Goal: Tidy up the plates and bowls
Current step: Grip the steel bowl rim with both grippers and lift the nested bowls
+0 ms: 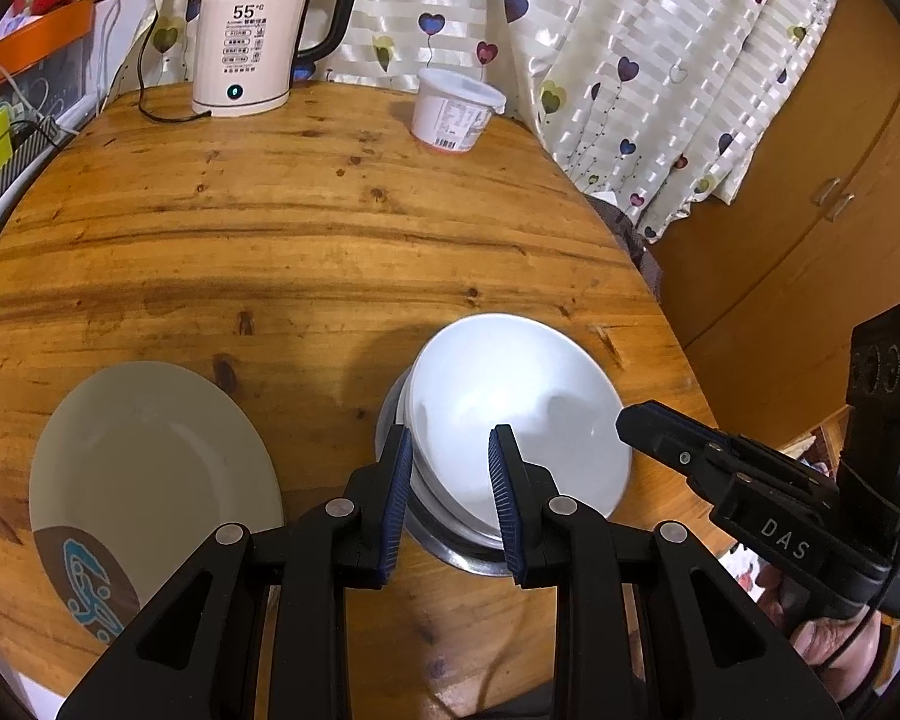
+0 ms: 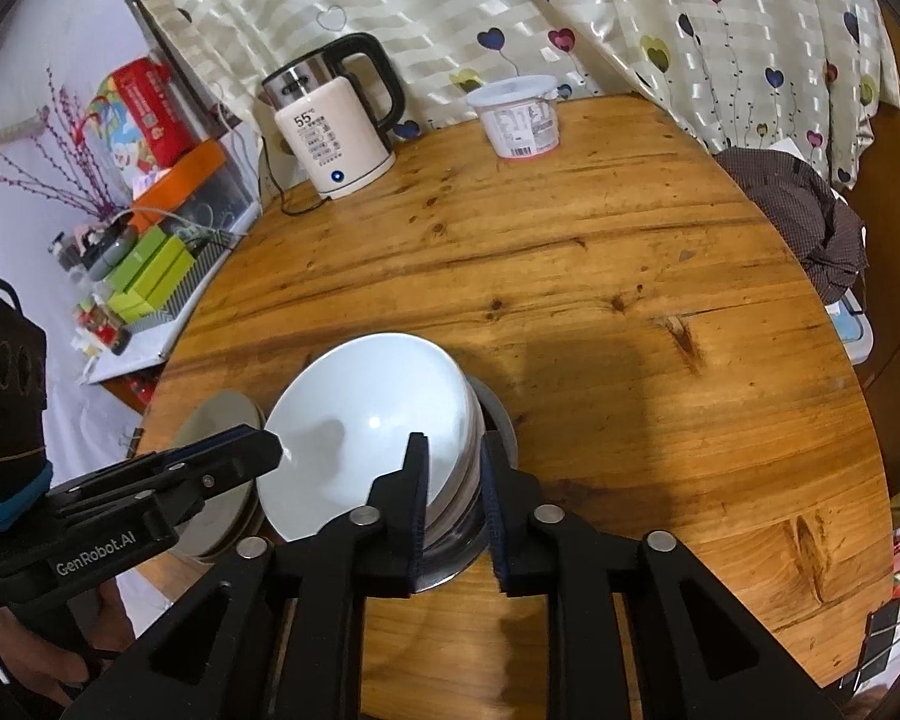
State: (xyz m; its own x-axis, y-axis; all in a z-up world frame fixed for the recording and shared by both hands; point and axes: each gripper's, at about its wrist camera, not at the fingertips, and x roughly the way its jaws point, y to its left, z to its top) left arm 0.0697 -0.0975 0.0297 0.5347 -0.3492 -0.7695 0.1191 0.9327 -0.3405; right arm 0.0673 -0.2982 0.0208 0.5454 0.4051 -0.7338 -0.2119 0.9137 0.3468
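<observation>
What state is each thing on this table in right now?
White bowl: tilted, rim between both tongs.
Steel bowl: upright, under the white bowls.
Plate: flat, empty.
Kettle: lid shut, light on.
Tub: lidded, upright.
Left tongs: gripping rim.
Right tongs: gripping rim.

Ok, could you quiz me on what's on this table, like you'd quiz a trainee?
1. True or false: the kettle stands upright.
2. The white bowls are stacked in: A) a metal dish, B) a basket, C) a mug.
3. Which dish lies flat beside the stack, touched by no gripper?
Key: 1 true; 2 A; 3 the patterned plate.
</observation>
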